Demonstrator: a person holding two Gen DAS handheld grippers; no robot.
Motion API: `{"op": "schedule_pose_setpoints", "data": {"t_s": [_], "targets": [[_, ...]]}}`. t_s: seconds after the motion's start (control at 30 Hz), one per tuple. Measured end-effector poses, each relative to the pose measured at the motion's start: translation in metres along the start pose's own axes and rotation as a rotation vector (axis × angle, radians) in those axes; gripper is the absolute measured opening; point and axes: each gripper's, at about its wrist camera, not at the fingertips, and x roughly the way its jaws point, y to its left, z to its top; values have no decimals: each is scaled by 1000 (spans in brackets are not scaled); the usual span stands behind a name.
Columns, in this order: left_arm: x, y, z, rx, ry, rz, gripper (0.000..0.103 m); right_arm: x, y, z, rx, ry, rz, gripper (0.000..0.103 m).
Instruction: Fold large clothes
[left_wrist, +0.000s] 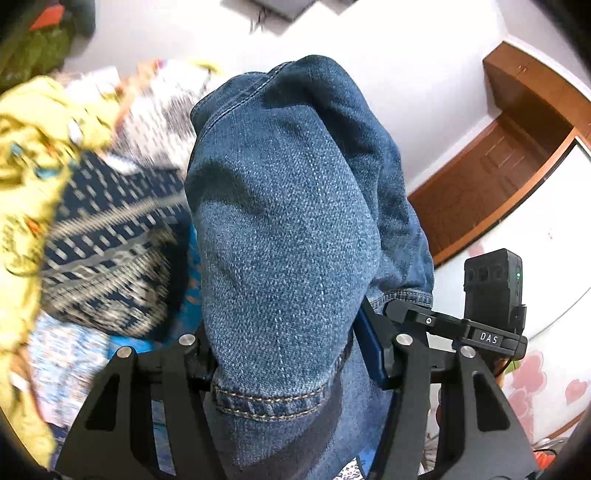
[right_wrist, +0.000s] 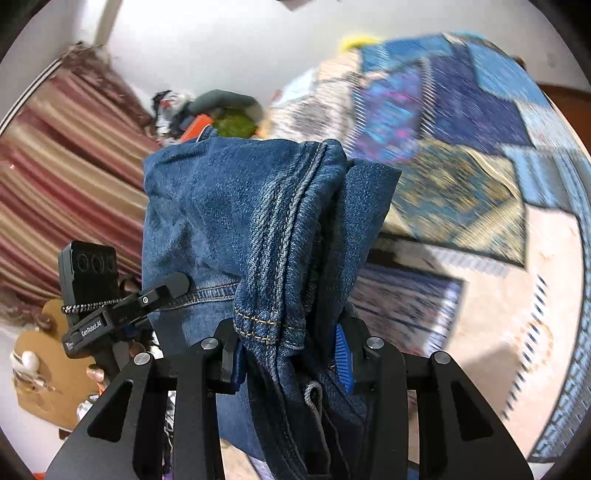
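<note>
Mid-lift of jeans (left_wrist: 288, 221), left gripper (left_wrist: 295, 354) and right gripper (right_wrist: 288, 354) each clamped on denim hem; next, probably laying flat on bed (right_wrist: 498, 295).

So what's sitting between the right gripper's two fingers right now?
A bunched, hemmed end of the blue jeans fills the gap between the right gripper fingers, clamped there, as the right wrist view shows.

Light: bright, even, indoor; soft shadows in the jeans (left_wrist: 288, 229) folds.
Blur: bedding (right_wrist: 461, 155) and yellow cloth (left_wrist: 33, 155) streaked by motion; denim sharp.
Edges: fisheye curve, dark corners.
</note>
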Motion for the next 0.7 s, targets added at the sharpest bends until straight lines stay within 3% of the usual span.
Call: {"op": "schedule_pose_setpoints", "data": {"t_s": [0.13, 0.33, 0.5, 0.7], "targets": [[-40, 16, 23, 7, -77, 30, 59, 15, 38, 12, -67, -31, 25, 35], [-57, 39, 55, 4, -108, 88, 59, 56, 63, 36, -82, -33, 59, 35], [-41, 80, 71, -41, -88, 113, 59, 95, 64, 51, -67, -15, 56, 35], [10, 139, 85, -109, 21, 133, 59, 141, 44, 56, -6, 20, 31, 35]]}}
